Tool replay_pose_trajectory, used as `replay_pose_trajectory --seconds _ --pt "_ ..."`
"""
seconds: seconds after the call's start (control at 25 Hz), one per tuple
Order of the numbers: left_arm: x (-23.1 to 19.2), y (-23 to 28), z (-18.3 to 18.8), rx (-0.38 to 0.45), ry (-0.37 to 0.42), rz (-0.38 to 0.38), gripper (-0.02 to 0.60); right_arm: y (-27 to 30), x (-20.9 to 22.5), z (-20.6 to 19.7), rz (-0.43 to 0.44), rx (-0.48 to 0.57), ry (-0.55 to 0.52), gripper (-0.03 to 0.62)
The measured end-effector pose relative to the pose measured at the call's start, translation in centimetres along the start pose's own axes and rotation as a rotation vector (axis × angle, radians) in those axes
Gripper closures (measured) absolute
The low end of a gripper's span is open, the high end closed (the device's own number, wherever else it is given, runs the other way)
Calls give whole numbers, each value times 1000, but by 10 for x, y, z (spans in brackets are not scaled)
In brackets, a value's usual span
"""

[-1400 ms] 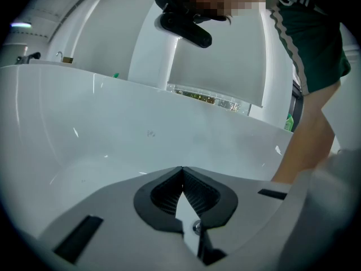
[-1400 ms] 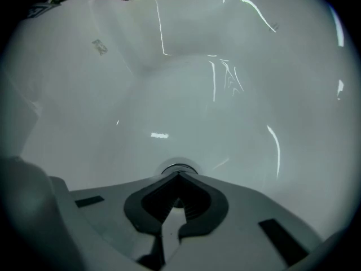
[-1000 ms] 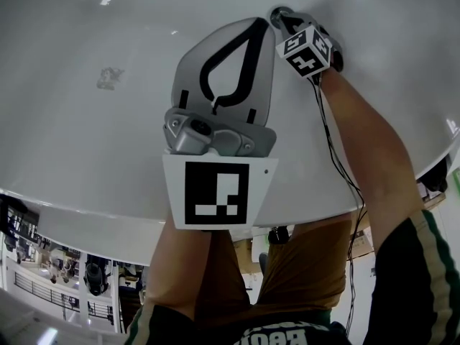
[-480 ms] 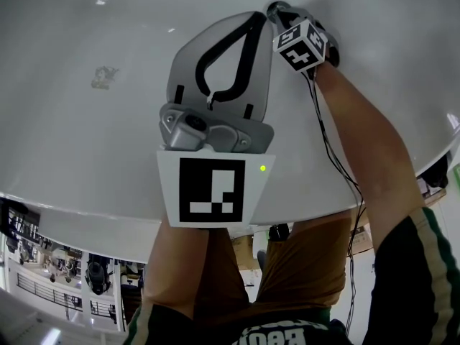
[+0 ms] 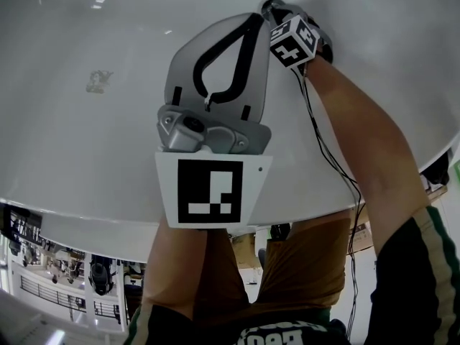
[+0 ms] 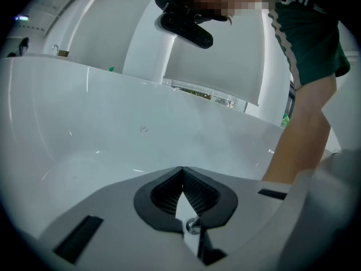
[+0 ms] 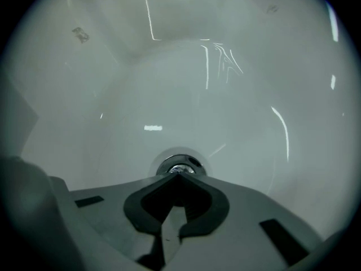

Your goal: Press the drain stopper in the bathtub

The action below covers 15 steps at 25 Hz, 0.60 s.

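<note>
A person leans over a glossy white bathtub (image 5: 108,135), a grey two-jaw gripper in each hand. The right gripper (image 7: 176,173) points steeply down with its jaws clenched together and nothing between them. Their tips appear set on the round chrome drain stopper (image 7: 179,164), which is sunk in the tub floor. The left gripper (image 6: 181,169), likewise clenched and empty, hangs just beside it, clear of the white surface. A thin black cable (image 5: 327,157) trails along the right forearm (image 5: 363,146).
</note>
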<state>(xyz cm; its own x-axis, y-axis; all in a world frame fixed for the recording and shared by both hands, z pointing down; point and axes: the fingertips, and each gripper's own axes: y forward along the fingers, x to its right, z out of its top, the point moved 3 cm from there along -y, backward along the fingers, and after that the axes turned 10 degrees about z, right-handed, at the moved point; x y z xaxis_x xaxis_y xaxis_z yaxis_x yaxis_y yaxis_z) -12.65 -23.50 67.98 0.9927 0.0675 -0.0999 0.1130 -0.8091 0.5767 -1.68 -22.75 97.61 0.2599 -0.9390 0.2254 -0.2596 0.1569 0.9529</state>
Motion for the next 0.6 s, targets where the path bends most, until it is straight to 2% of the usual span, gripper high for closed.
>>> replay_pose_trajectory --seconds 0.2,0.44,0.6 --pt "5 1 1 1 18 -5 577 -1 0 -3 -7 4 -25 580" --pt "3 1 3 4 28 0 577 -4 2 0 -15 38 56 580" --pt "5 1 0 -2 39 0 577 -6 1 -2 -5 28 59 580"
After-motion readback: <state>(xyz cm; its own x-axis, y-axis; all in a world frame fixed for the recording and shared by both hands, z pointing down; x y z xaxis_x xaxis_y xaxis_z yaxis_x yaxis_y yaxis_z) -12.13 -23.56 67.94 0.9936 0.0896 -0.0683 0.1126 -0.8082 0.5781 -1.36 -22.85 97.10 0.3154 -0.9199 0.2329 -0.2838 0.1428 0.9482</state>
